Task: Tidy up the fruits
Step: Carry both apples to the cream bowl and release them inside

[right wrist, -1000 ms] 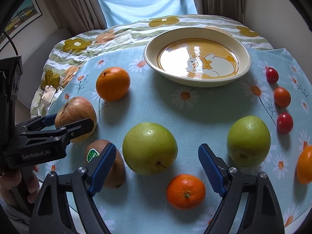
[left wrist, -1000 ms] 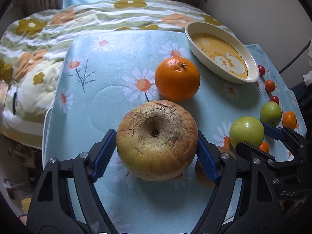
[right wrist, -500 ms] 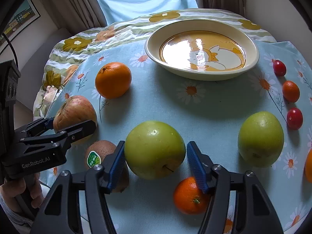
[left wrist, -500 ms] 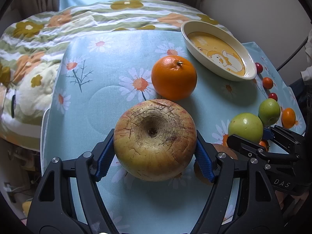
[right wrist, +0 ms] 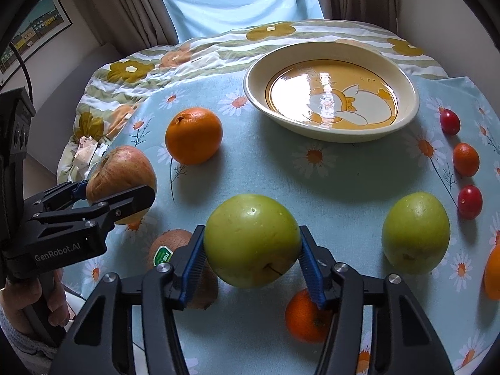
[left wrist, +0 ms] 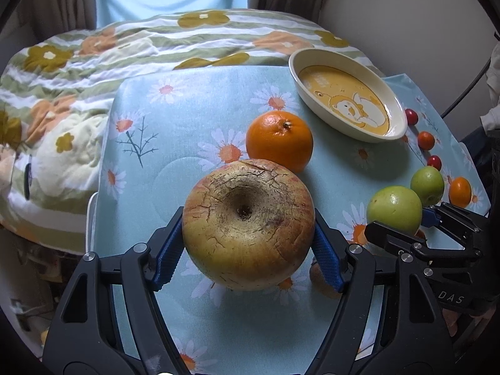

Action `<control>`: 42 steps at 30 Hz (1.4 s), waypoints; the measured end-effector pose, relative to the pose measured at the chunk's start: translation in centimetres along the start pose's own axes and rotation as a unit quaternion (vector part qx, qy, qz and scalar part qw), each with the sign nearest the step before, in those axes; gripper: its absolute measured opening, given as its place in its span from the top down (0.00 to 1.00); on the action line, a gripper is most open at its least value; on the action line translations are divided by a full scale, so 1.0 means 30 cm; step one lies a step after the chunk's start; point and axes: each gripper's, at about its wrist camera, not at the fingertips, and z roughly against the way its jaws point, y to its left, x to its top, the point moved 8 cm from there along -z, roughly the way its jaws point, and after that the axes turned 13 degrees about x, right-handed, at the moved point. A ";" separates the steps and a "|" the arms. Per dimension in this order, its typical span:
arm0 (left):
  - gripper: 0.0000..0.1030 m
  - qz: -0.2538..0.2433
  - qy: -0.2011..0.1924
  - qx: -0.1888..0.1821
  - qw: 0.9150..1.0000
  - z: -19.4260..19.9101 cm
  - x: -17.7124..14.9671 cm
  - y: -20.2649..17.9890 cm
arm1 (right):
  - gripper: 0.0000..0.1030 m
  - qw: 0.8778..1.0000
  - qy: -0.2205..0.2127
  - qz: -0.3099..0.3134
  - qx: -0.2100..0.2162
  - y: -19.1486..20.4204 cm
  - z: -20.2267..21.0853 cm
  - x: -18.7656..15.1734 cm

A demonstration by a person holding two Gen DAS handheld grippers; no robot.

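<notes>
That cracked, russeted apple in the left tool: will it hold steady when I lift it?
Probably. The apple looks firm, and its rough, cracked skin should grip the left tool pads on both sides. It seems fairly heavy, since it fills the jaws. Being round, it would likely roll if set down carelessly.

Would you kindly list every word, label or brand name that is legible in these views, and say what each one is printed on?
"GenRobot.AI": white lettering on the black body of the left gripper, seen from the right wrist.
"DAS": white letters on the black body of the right gripper, seen from the left wrist; more letters may be cut off.
Green sticker on the kiwi: print too small to read.
Bowl: cartoon picture only, no readable words.
</notes>
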 end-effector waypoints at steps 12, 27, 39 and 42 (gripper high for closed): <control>0.23 -0.019 -0.043 -0.010 0.999 0.101 0.170 -0.068 | 0.49 0.999 -0.035 0.012 -0.006 0.005 0.118 0.128; 0.23 -0.001 -0.068 -0.009 0.998 0.062 0.459 -0.310 | 0.49 0.997 -0.050 0.051 -0.003 -0.183 0.239 0.400; 0.23 -0.011 -0.035 0.001 0.999 -0.204 0.578 -0.458 | 0.49 0.998 -0.032 0.047 -0.004 -0.413 0.184 0.544; 0.23 -0.025 -0.028 0.005 0.999 -0.267 0.596 -0.495 | 0.49 0.999 -0.029 0.040 -0.005 -0.464 0.168 0.564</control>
